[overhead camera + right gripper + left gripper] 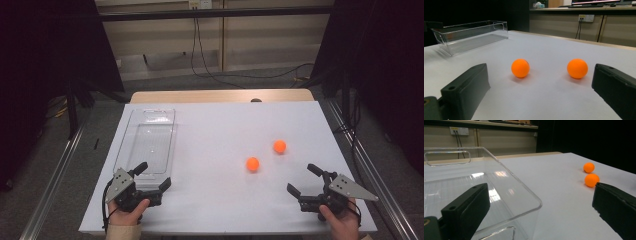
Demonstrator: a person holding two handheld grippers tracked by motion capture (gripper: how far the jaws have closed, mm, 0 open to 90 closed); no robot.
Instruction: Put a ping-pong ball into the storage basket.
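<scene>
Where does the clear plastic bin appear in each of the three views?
High view: the clear plastic bin lies left of centre, just beyond the left claw.
Left gripper view: it spreads over the left half, behind one jaw.
Right gripper view: upper left, far off.
Shared landmark: the two orange balls on the white table.

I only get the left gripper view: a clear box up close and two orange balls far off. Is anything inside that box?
Observer: No, from above the clear box is bare inside.
Operator: Where is the other tool?
Observer: The right tool sits at the table's near right corner, jaws open, holding nothing.
Operator: Is it close to the balls?
Observer: Yes; in its own view the left ball and the right ball lie apart, just ahead of its jaws.
</scene>
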